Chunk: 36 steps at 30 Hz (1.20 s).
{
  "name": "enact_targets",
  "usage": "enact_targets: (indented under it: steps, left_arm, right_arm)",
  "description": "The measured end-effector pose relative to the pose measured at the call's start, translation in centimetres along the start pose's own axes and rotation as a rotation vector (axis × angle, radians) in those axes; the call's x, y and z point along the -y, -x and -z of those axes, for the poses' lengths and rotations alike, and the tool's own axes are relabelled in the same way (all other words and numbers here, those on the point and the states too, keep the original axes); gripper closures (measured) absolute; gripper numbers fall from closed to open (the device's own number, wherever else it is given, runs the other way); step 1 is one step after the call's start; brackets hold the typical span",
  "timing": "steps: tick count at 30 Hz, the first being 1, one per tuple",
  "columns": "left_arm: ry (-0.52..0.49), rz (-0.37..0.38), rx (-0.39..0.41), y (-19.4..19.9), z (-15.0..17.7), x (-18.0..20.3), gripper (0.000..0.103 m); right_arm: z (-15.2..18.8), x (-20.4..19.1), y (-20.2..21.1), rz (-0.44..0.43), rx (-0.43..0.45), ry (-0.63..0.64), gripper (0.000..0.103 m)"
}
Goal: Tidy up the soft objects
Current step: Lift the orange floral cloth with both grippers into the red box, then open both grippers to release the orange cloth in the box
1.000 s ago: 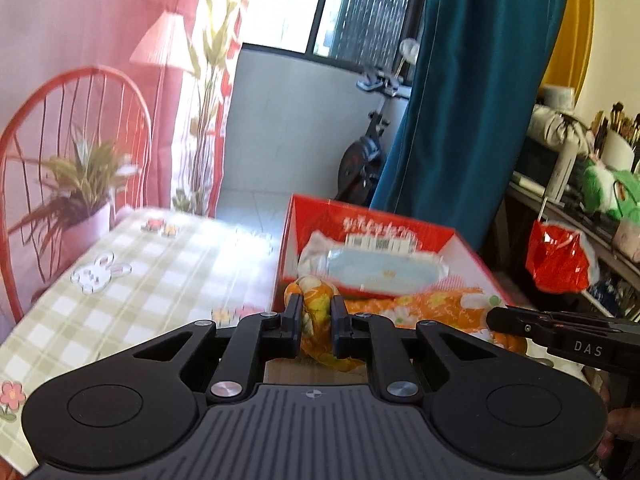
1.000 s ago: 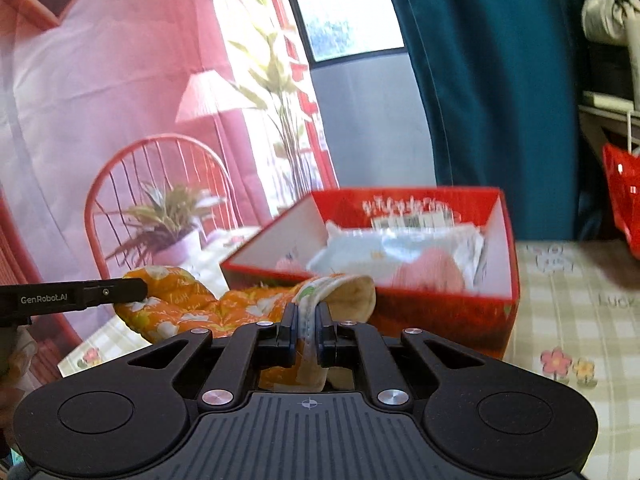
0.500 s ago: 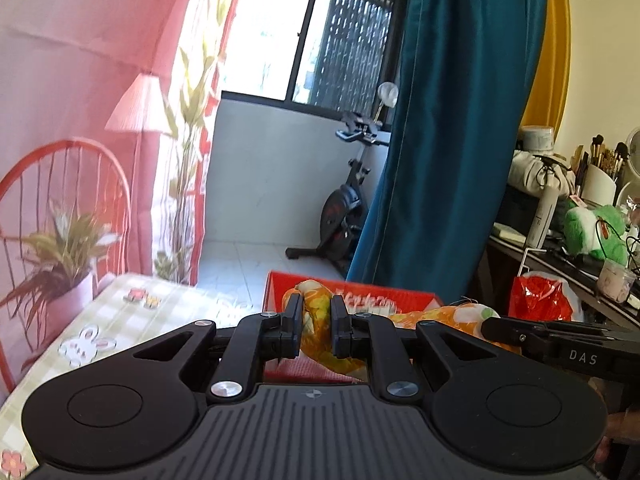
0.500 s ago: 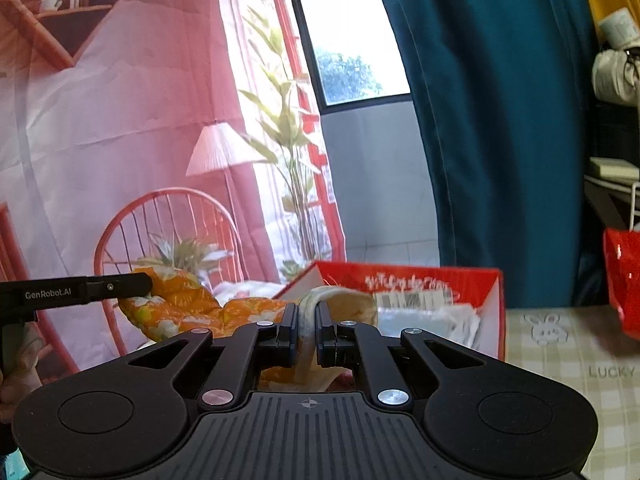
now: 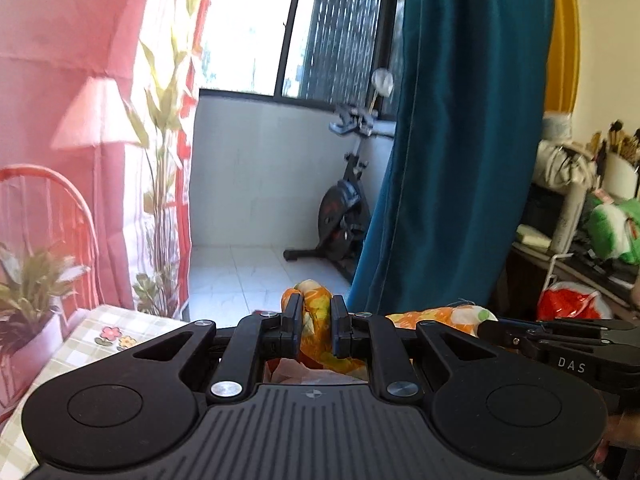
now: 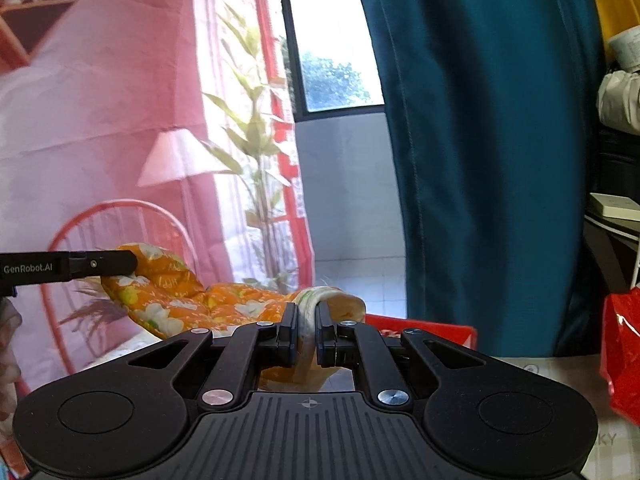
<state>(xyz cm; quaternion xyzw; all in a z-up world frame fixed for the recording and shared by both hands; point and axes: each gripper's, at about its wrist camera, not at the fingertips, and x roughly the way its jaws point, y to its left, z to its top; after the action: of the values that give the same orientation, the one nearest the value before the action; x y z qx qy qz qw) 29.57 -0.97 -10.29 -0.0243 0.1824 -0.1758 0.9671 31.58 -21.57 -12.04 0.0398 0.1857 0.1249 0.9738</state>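
Both the left gripper and right gripper clench opposite ends of the orange cloth, suspended above the red box. Step: lifting. Next likely calls for folding or lowering it evenly.

Left gripper, right gripper; both clamped
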Motion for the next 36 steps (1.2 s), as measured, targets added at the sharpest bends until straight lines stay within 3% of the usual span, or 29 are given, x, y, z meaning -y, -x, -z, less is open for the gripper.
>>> enact_targets:
  steps: [11,20,29,31,33,34,36]
  left_arm:
    - [-0.046,0.007,-0.246,-9.8,2.5,-0.8,0.088]
    - [-0.076,0.001,-0.368,-11.5,4.9,-1.0,0.087]
    - [-0.084,-0.011,-0.426,-12.5,6.3,-1.2,0.086]
    - [-0.069,0.005,-0.411,-12.1,6.1,-1.5,0.08]
    - [-0.047,0.028,-0.4,-11.7,5.8,-1.8,0.051]
    - [-0.048,0.024,-0.387,-11.3,5.7,-1.8,0.043]
    - [-0.062,0.017,-0.362,-10.6,5.4,-1.5,0.032]
  right_arm:
    - [2.9,4.7,-8.3,0.085,-0.17,-0.095,0.095]
    - [5.1,5.4,-11.5,0.119,-0.34,-0.098,0.095]
    - [5.8,5.8,-11.5,0.137,-0.368,-0.127,0.091]
    - [5.7,5.6,-11.1,0.154,-0.356,-0.114,0.085]
    - [5.5,5.3,-10.6,0.172,-0.342,-0.106,0.078]
    - [5.4,5.2,-10.4,0.177,-0.339,-0.102,0.074]
    - [5.2,5.0,-9.7,0.177,-0.322,-0.097,0.054]
